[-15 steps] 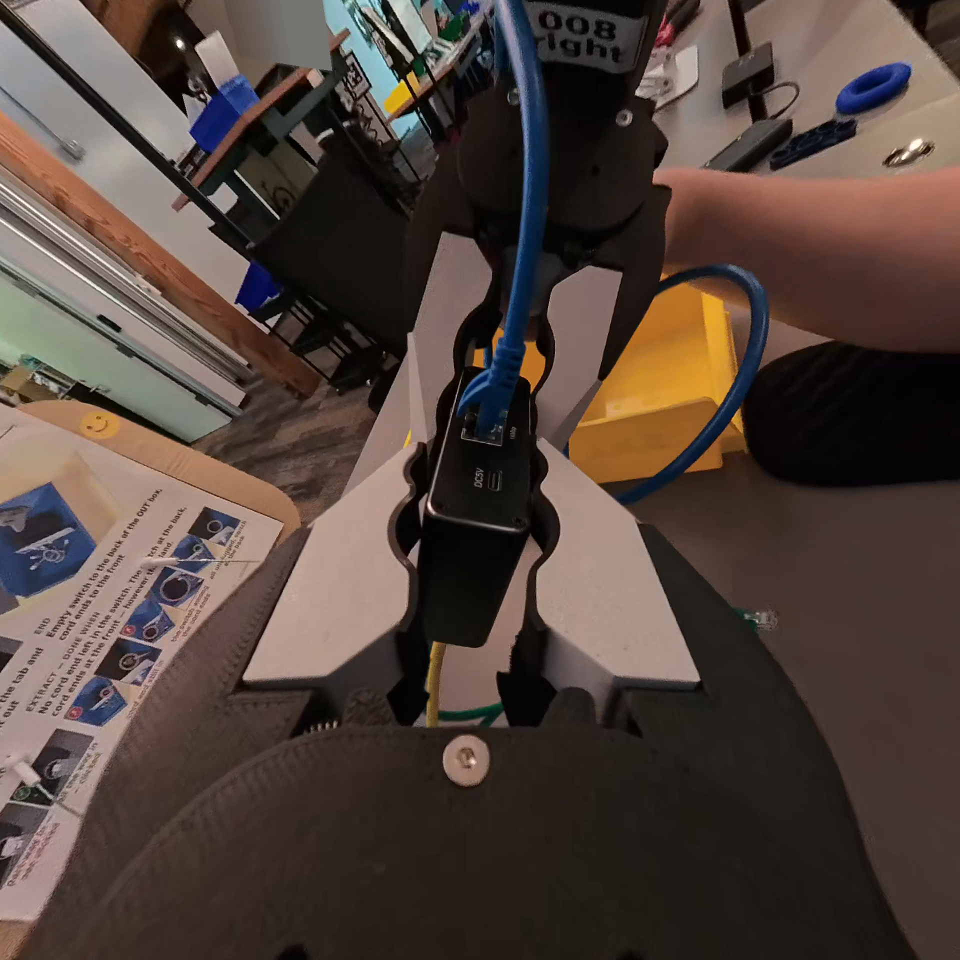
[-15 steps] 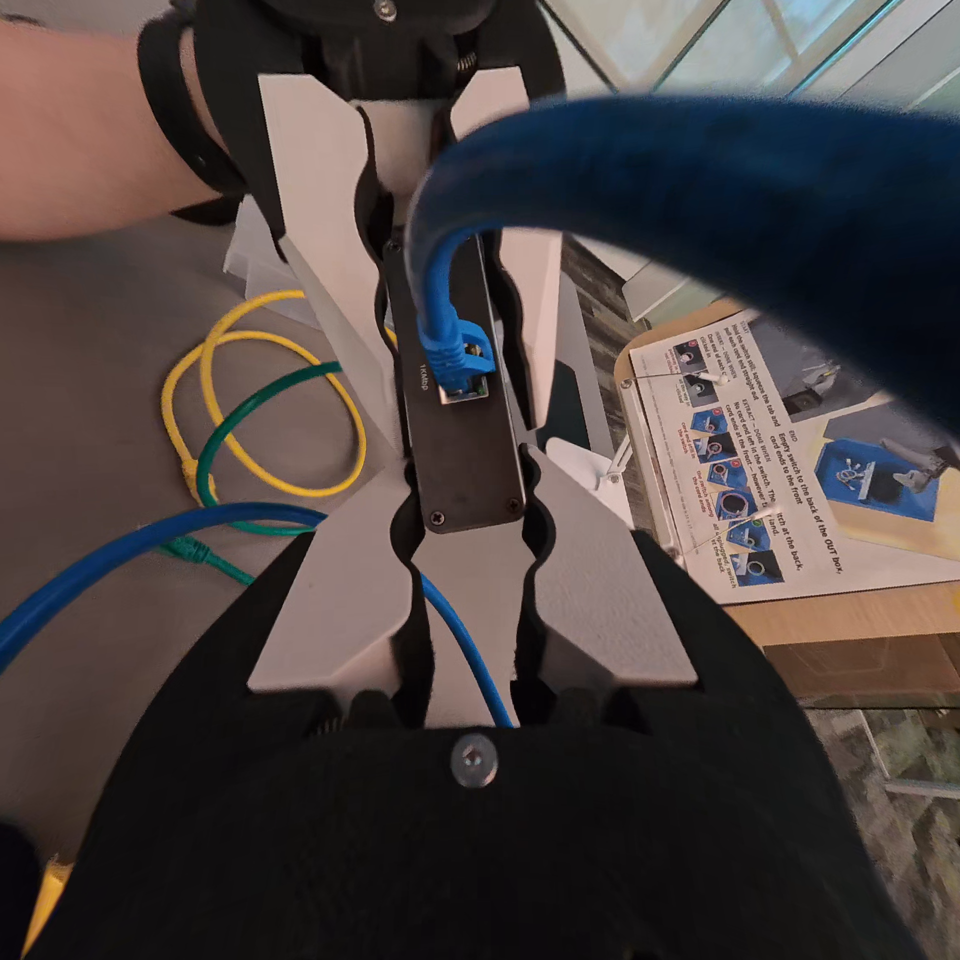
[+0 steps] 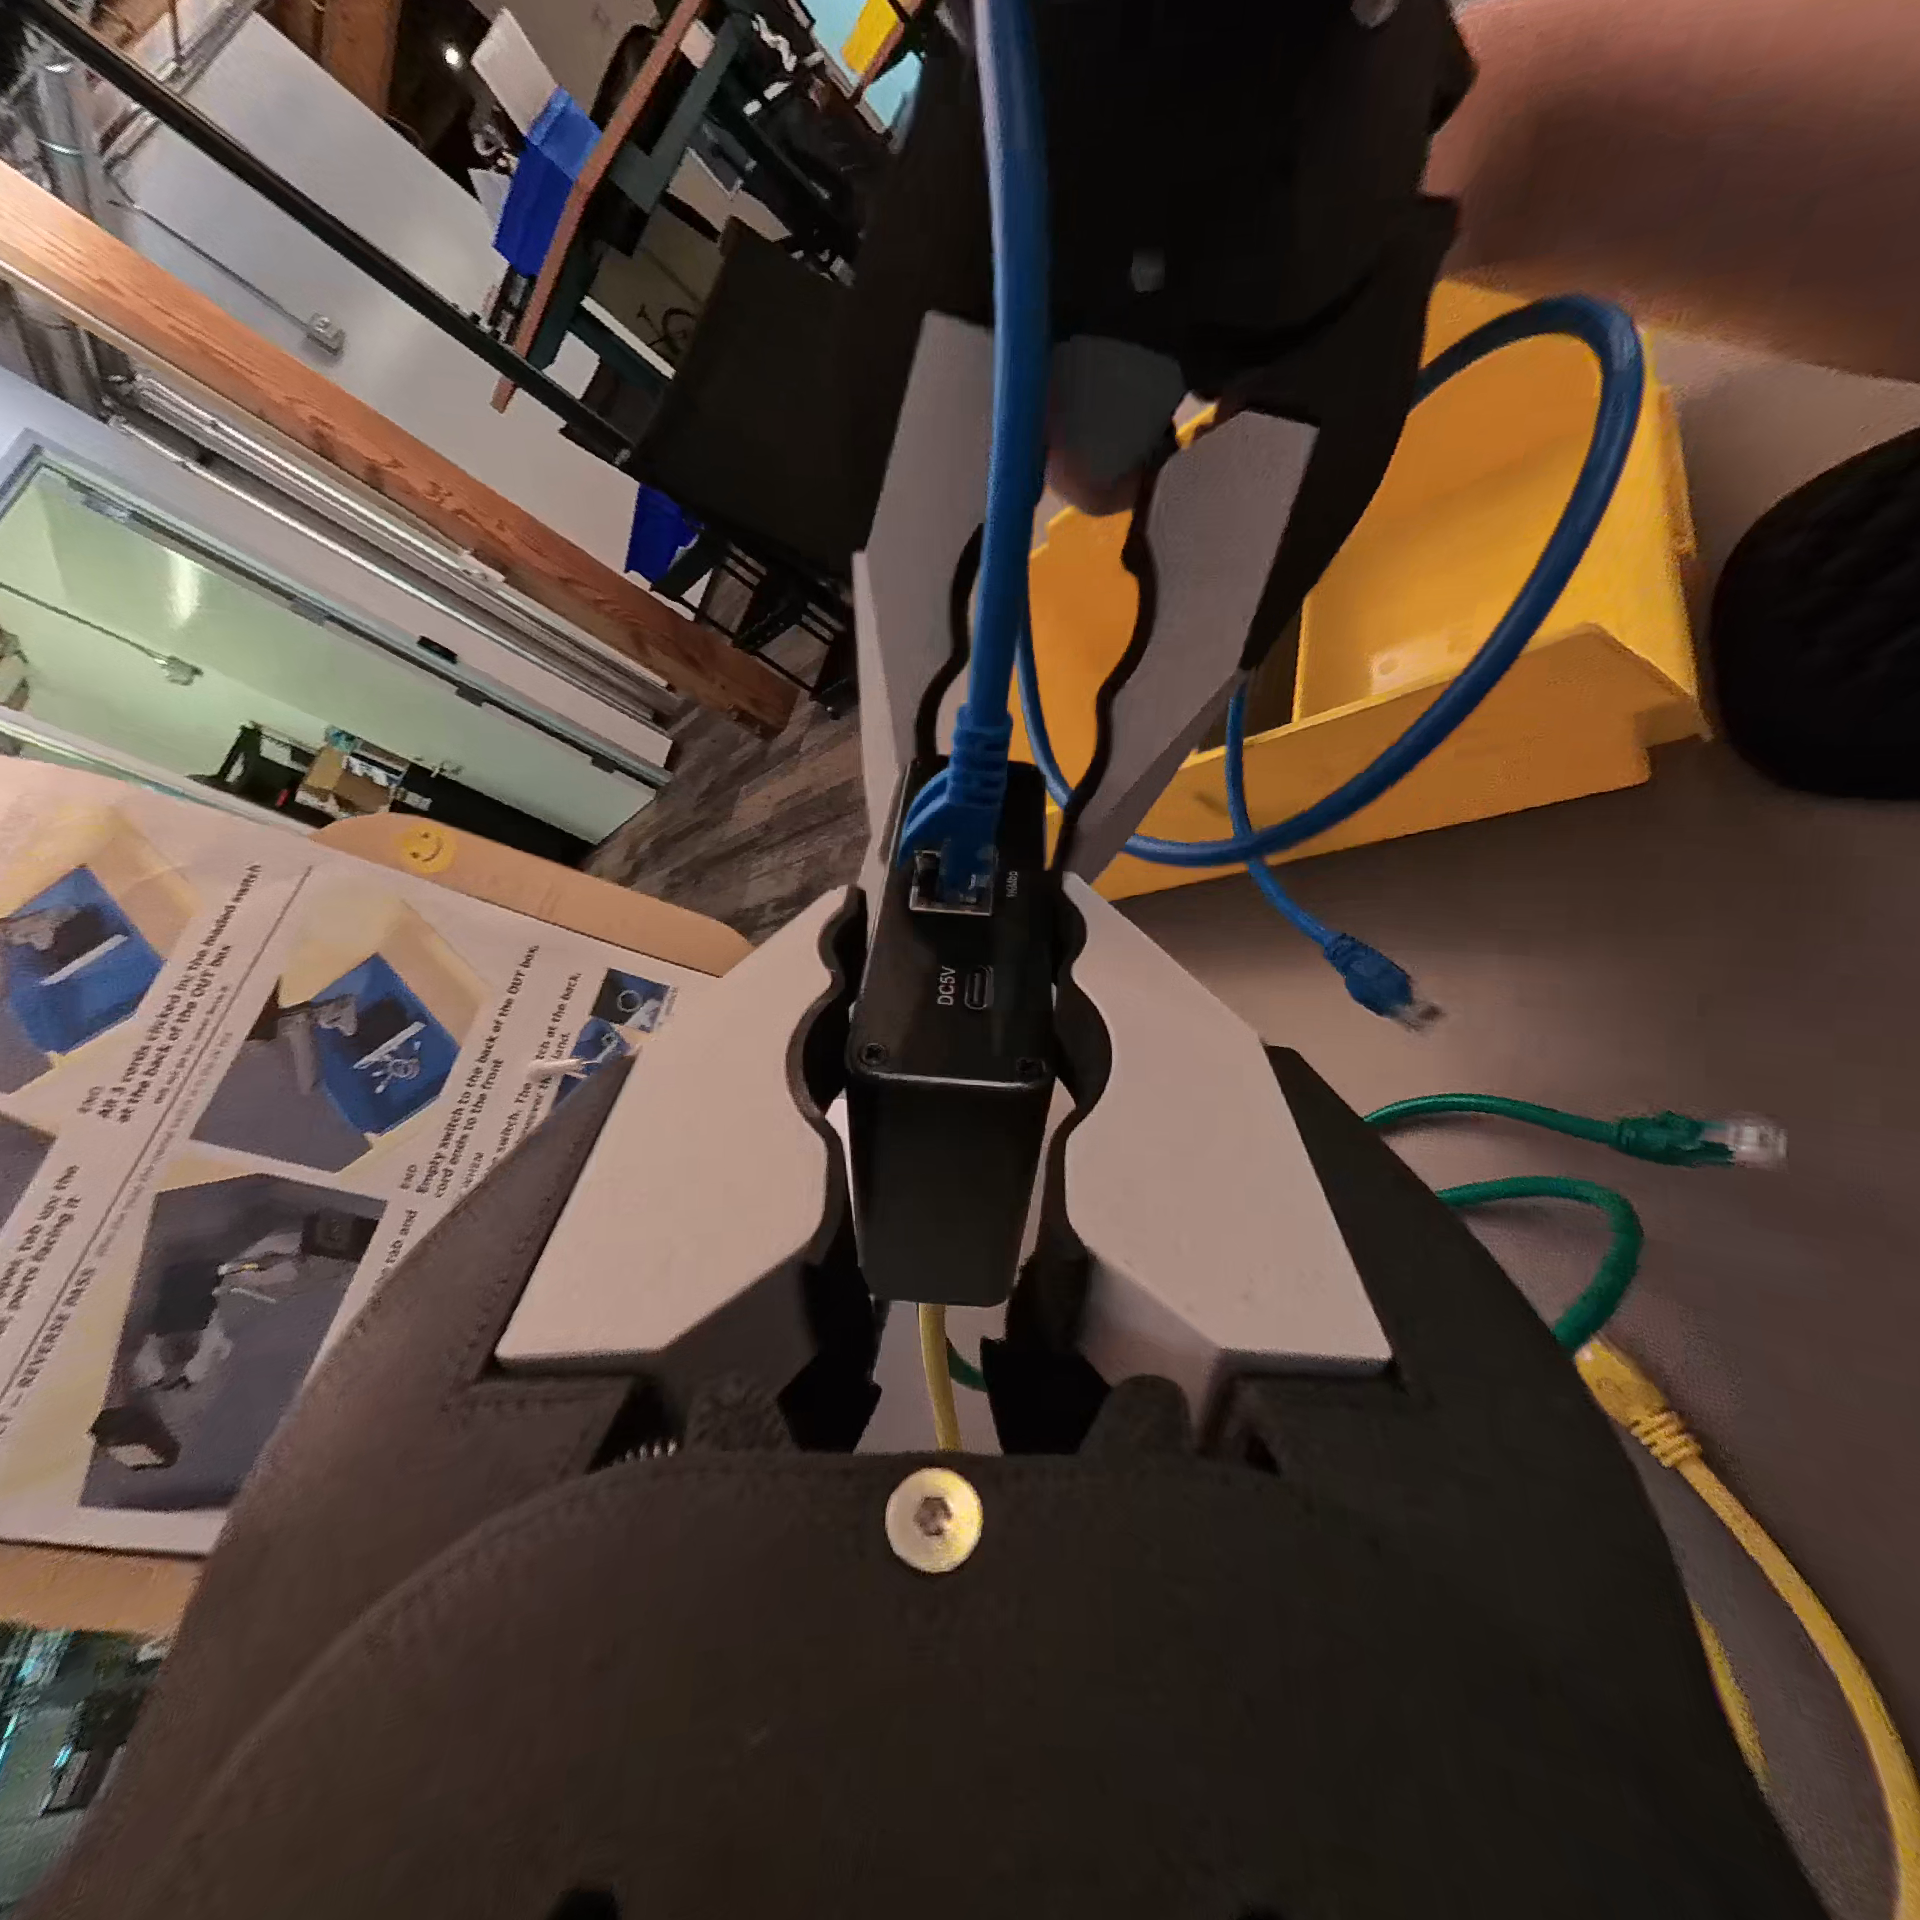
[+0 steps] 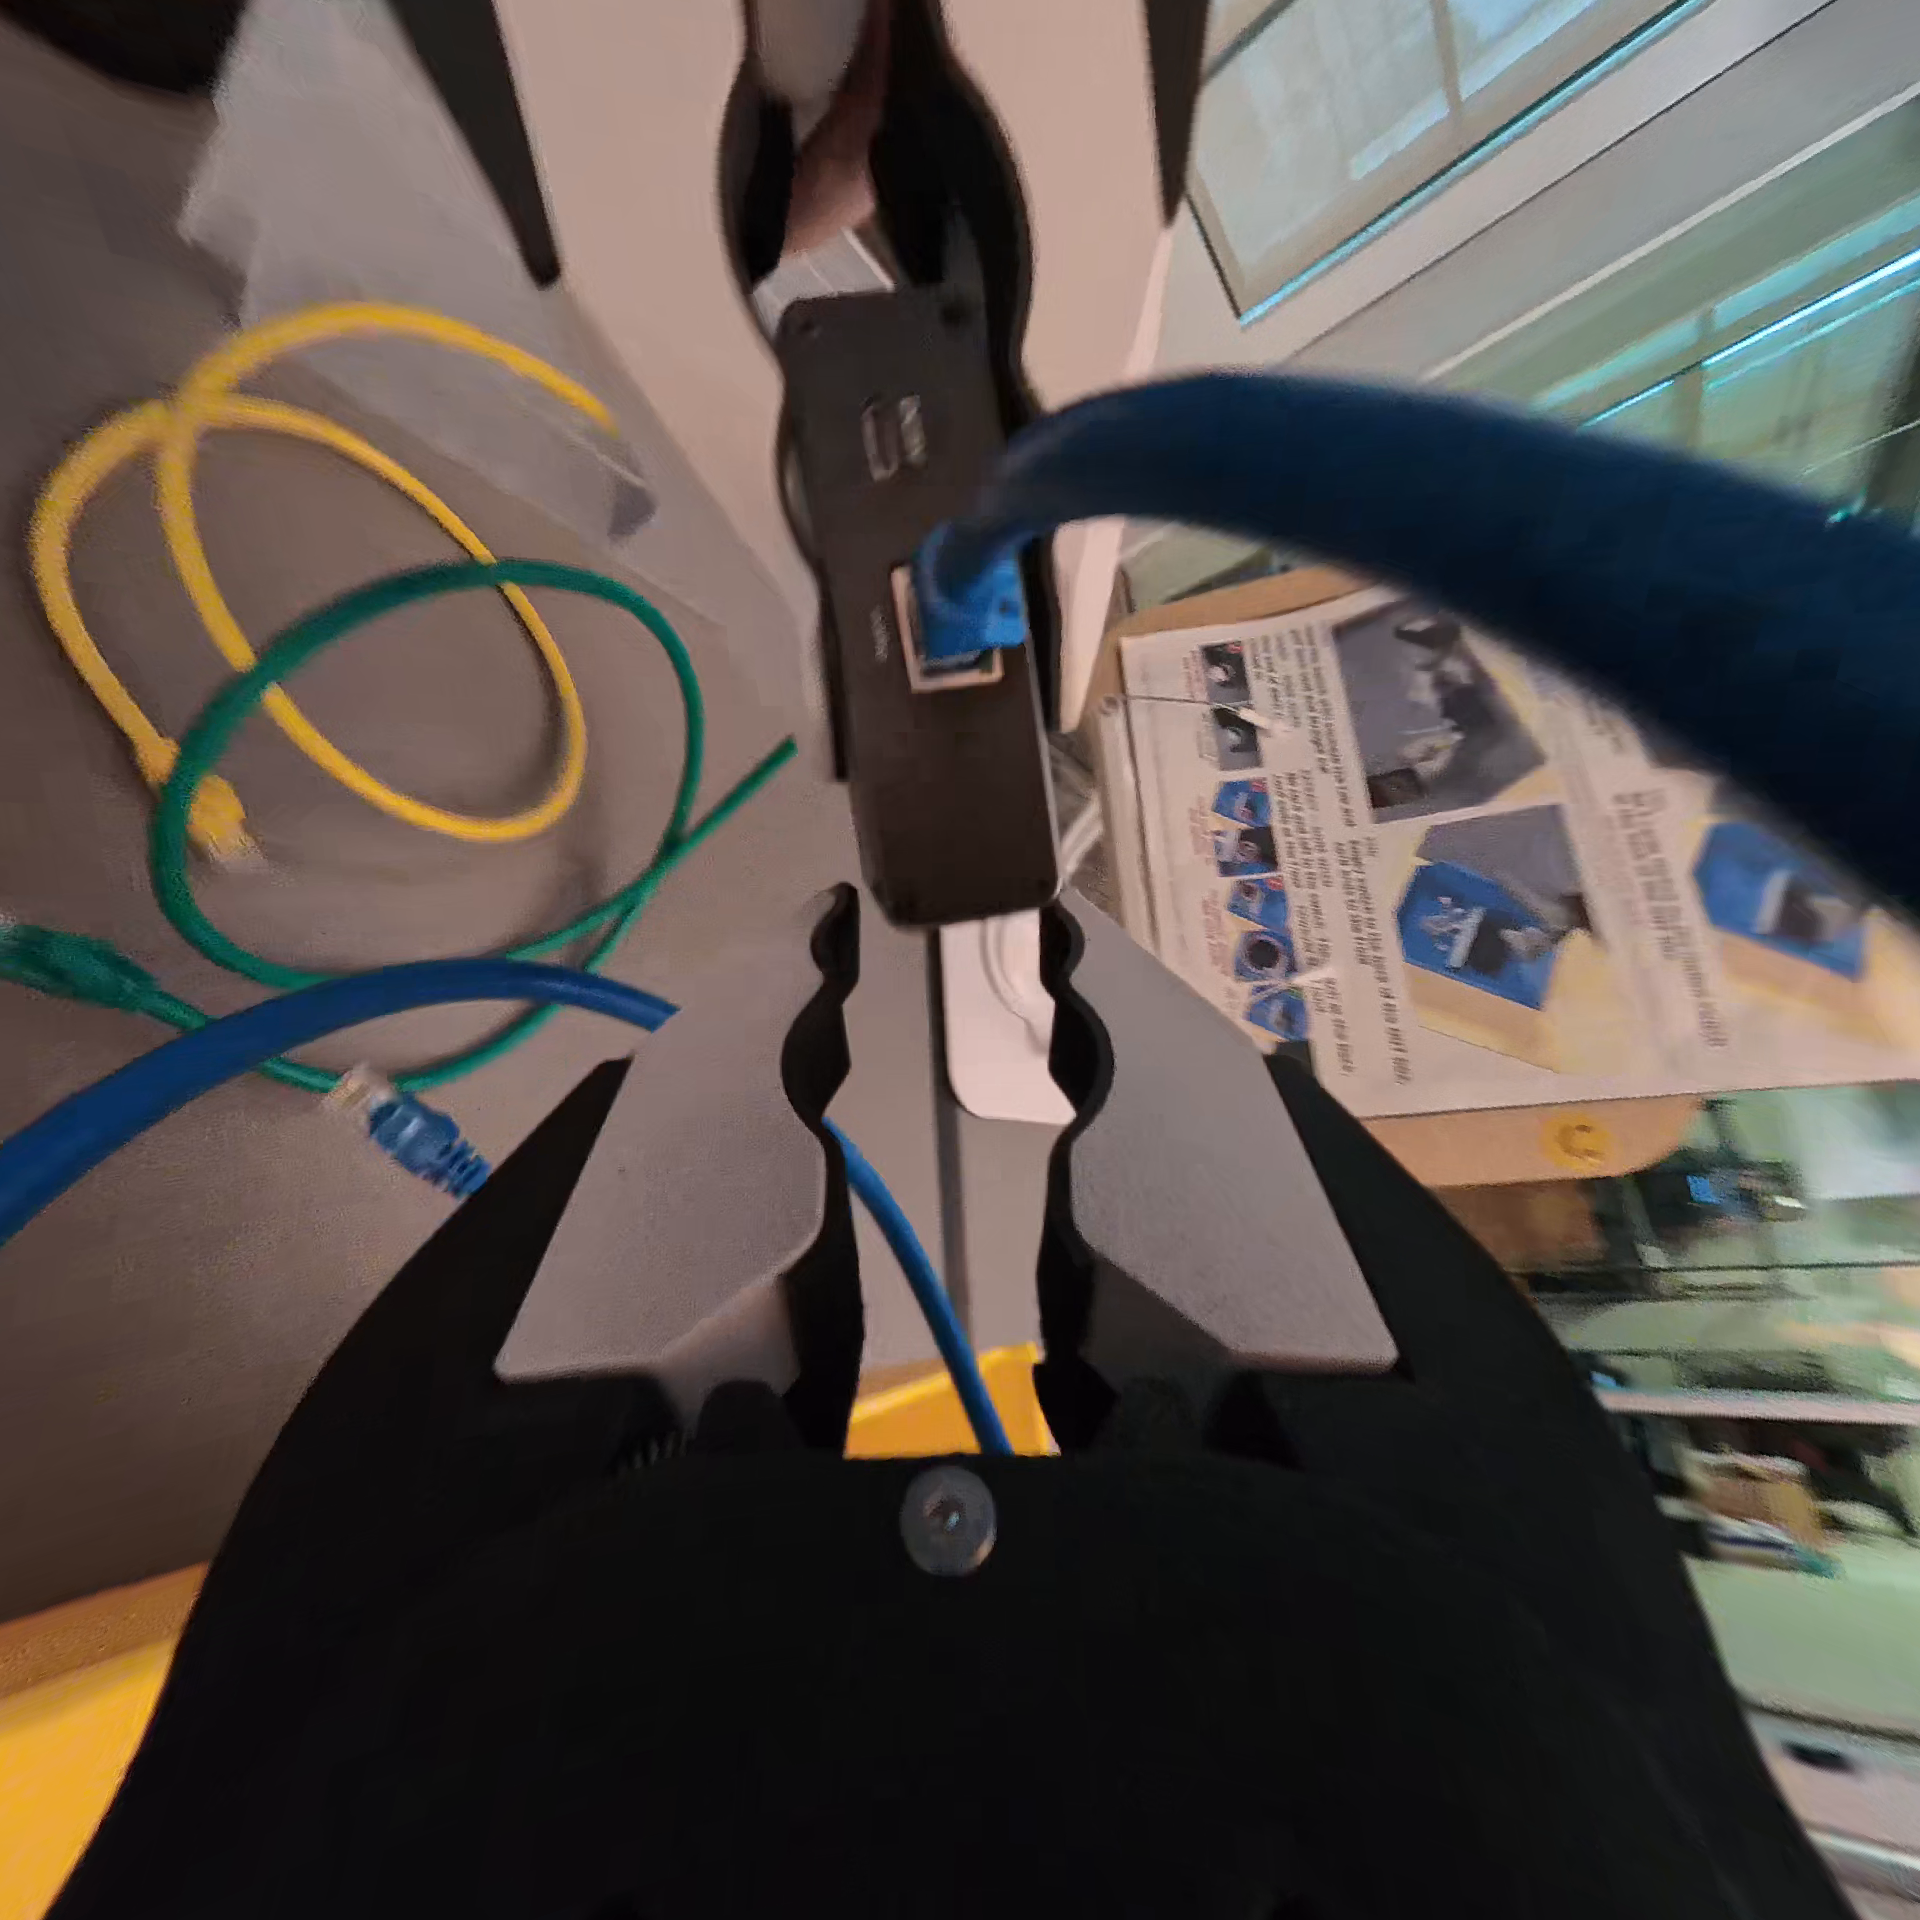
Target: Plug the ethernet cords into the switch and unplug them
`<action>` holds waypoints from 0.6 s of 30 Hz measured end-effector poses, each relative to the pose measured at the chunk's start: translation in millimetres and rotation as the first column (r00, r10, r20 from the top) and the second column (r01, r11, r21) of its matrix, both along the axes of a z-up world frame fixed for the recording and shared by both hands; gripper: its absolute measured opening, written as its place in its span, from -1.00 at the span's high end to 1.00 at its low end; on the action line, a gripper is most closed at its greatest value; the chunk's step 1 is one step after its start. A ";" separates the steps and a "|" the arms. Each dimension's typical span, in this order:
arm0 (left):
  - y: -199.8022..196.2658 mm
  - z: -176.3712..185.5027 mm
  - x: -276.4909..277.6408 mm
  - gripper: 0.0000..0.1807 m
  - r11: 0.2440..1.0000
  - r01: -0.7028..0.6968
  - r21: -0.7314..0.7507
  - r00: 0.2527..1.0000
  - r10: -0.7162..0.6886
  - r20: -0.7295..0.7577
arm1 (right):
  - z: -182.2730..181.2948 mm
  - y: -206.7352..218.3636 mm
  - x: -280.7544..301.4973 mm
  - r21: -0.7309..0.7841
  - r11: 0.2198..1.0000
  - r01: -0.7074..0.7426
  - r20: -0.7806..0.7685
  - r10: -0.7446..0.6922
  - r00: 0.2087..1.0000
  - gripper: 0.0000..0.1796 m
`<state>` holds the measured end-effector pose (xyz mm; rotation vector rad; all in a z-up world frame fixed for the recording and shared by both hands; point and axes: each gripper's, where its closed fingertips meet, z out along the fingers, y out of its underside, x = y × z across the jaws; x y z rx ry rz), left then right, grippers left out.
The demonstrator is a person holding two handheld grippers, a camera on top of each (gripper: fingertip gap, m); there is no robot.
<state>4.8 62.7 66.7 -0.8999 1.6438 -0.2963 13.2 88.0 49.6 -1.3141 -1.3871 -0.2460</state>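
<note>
The left gripper (image 3: 951, 997) has its jaws pinched on the black switch (image 3: 951, 1049), whose lower end is hidden between them. A blue cord (image 3: 1003, 436) sits plugged into the switch's port, at twelve o'clock from the jaws. The right gripper (image 4: 945, 935) has its jaws spread and holds nothing; the switch (image 4: 940, 748) hangs just beyond its tips. That view is smeared, and the near blue loop (image 4: 1507, 561) blocks much of the instruction sheet (image 4: 1455, 831). At nine o'clock, a yellow cord (image 4: 312, 582) and green cord (image 4: 436, 769) lie coiled on the grey table (image 4: 125, 1351); the yellow bin (image 3: 1455, 665) is half hidden.
</note>
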 end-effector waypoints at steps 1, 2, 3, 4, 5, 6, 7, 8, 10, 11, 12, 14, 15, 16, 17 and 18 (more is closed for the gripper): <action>2.4 2.0 -2.5 0.64 1.000 -0.013 0.008 1.000 0.012 0.005 | 1.8 -1.9 1.6 0.030 1.000 0.008 0.031 -0.009 0.999 0.61; 5.9 3.1 -5.6 0.64 0.999 -0.032 0.019 0.999 0.031 0.004 | 5.4 -5.8 1.1 0.051 0.999 0.001 0.045 -0.004 0.999 0.62; 10.2 3.8 -8.8 0.64 0.998 -0.054 0.034 0.999 0.054 0.000 | 9.7 -11.4 -1.9 0.059 0.998 -0.016 0.040 0.014 0.999 0.62; 14.1 3.8 -11.8 0.64 0.996 -0.076 0.054 0.997 0.076 -0.006 | 15.4 -17.6 -6.3 0.062 0.997 -0.038 0.020 0.036 0.999 0.63; 16.7 4.0 -13.9 0.64 0.993 -0.091 0.073 0.996 0.092 -0.009 | 20.4 -23.2 -10.7 0.062 0.996 -0.058 -0.001 0.058 0.998 0.63; 17.0 5.0 -14.6 0.64 0.992 -0.096 0.086 0.995 0.097 -0.006 | 24.0 -28.2 -15.8 0.062 0.995 -0.079 -0.016 0.080 0.997 0.63; 15.6 5.8 -14.2 0.64 0.991 -0.093 0.092 0.996 0.094 -0.005 | 28.4 -29.8 -19.8 0.075 0.994 -0.083 -0.033 0.086 0.996 0.63; 13.5 6.0 -13.5 0.64 0.991 -0.089 0.096 0.996 0.090 -0.008 | 33.4 -29.1 -22.3 0.096 0.993 -0.074 -0.050 0.079 0.996 0.62; 11.1 4.9 -12.5 0.64 0.990 -0.087 0.108 0.996 0.090 -0.023 | 39.5 -30.0 -27.5 0.113 0.991 -0.074 -0.075 0.083 0.994 0.62; 10.5 4.1 -12.1 0.64 0.989 -0.088 0.117 0.995 0.093 -0.030 | 42.6 -31.9 -30.6 0.117 0.989 -0.084 -0.094 0.096 0.991 0.61; 9.7 2.9 -11.7 0.64 0.988 -0.087 0.124 0.995 0.092 -0.039 | 45.1 -35.9 -34.7 0.113 0.988 -0.108 -0.113 0.121 0.986 0.62; 7.5 1.5 -10.6 0.64 0.988 -0.080 0.134 0.995 0.087 -0.050 | 51.2 -43.3 -40.8 0.111 0.983 -0.144 -0.151 0.160 0.976 0.78; 6.9 1.6 -10.2 0.64 0.988 -0.080 0.136 0.995 0.087 -0.051 | 51.8 -45.9 -42.4 0.109 0.982 -0.155 -0.150 0.170 0.974 0.85; 6.7 1.7 -10.0 0.64 0.987 -0.081 0.138 0.995 0.089 -0.051 | 50.1 -45.9 -42.5 0.102 0.984 -0.149 -0.138 0.162 0.977 0.87; 6.5 1.3 -9.8 0.64 0.987 -0.080 0.141 0.995 0.088 -0.055 | 47.7 -43.9 -41.2 0.095 0.987 -0.129 -0.120 0.140 0.983 0.87; 6.3 0.4 -9.7 0.64 0.987 -0.078 0.142 0.994 0.088 -0.060 | 44.6 -41.0 -39.7 0.088 0.991 -0.105 -0.101 0.113 0.988 0.84</action>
